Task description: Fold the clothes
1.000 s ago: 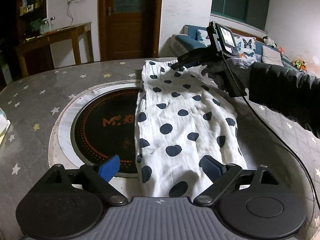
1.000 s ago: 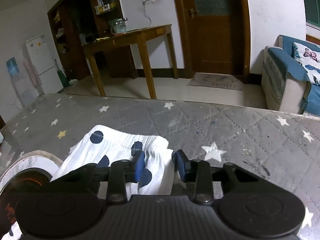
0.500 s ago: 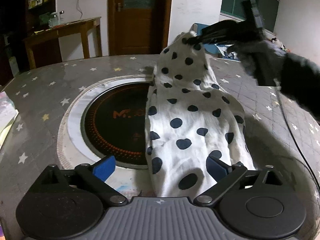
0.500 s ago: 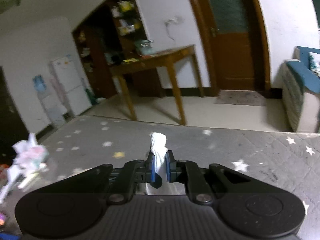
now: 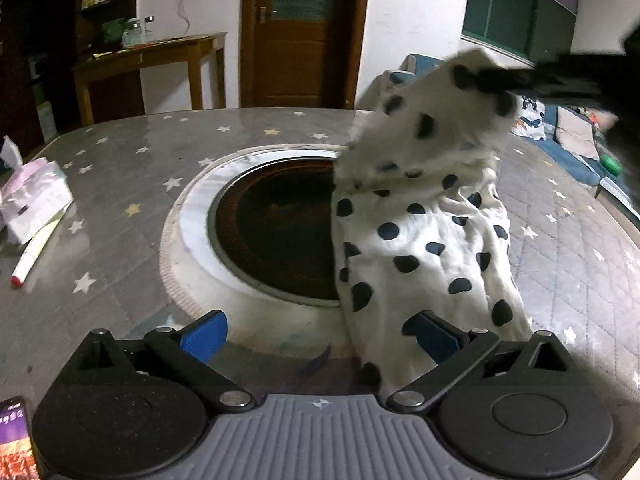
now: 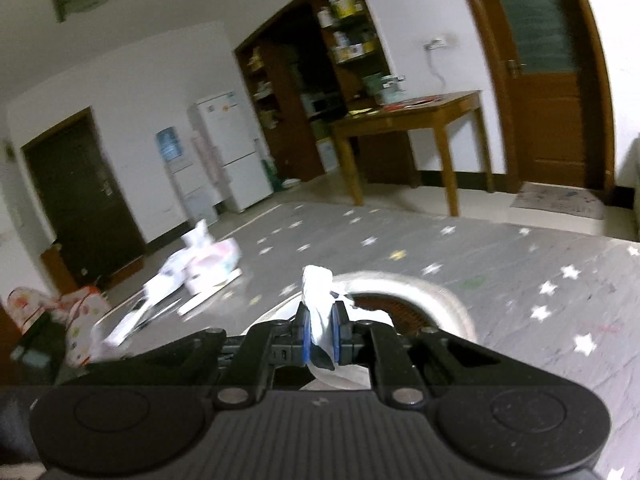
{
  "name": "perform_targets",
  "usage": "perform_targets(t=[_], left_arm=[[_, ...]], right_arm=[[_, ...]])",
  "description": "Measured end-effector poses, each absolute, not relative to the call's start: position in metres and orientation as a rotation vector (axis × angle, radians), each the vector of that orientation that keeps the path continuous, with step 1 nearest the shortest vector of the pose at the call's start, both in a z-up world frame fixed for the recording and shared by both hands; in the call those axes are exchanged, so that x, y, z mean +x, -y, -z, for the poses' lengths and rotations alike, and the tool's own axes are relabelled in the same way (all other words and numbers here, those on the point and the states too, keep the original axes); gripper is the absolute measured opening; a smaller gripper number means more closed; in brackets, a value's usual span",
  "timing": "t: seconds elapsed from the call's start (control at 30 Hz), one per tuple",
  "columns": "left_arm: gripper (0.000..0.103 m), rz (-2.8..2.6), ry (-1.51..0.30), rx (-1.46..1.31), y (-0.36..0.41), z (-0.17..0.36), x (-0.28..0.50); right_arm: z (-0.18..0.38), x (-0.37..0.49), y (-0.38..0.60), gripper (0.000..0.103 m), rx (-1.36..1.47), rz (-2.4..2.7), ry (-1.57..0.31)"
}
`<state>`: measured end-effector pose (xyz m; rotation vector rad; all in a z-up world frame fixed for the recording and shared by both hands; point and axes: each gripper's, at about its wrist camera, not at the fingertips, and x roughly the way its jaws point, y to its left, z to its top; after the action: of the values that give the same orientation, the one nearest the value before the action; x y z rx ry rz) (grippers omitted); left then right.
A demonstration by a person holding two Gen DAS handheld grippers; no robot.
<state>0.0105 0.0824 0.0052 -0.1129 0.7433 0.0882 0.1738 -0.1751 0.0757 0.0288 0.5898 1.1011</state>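
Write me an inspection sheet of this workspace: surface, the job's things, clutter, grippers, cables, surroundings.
Surface: grey quilted table cover with star print; a round dark cooktop set in its middle.
Job's things: white polka-dot garment, far end lifted off the table, near end lying beside the cooktop and partly over it.
Clutter: tissue pack and a red-tipped pen at the left edge; a phone at the near left corner.
Grippers: left gripper open, garment's near end between its fingers, not pinched; right gripper shut on the garment's far end.
Cables: nothing seen.
Surroundings: wooden side table, door, fridge, blue sofa.
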Motion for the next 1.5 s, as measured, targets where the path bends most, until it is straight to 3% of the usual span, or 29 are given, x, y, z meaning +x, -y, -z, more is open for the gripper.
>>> perform_targets(t=[0.23, 0.47, 0.57, 0.6, 0.73, 1.07, 1.5], left_arm=[[0.102, -0.126, -0.715, -0.126, -0.095, -0.011, -0.007], [0.102, -0.142, -0.669, -0.137, -0.105, -0.023, -0.021], [0.102, -0.140, -0.648, -0.141, -0.109, -0.029, -0.023], [0.102, -0.137, -0.640, -0.142, -0.111, -0.031, -0.024], [0.102, -0.126, -0.616, -0.148, -0.116, -0.035, -0.023], [0.102, -0.076, -0.584, -0.154, -0.107, -0.044, -0.024], [0.103, -0.053, -0.646, -0.097, -0.076, -0.034, -0.002]], right_arm=[[-0.065, 0.098, 0.178, 0.009, -0.104, -1.242, -0.549], [-0.029, 0.025, 0.174, 0.012, -0.472, -1.323, -0.502], [-0.021, 0.013, 0.177, 0.020, -0.542, -1.330, -0.566], [-0.021, 0.011, 0.179, 0.025, -0.539, -1.337, -0.585], [-0.031, 0.007, 0.185, 0.031, -0.470, -1.366, -0.625], [-0.022, 0.042, 0.157, 0.031, -0.327, -1.163, -0.673], [-0.002, 0.024, 0.144, 0.031, -0.308, -1.183, -0.668]])
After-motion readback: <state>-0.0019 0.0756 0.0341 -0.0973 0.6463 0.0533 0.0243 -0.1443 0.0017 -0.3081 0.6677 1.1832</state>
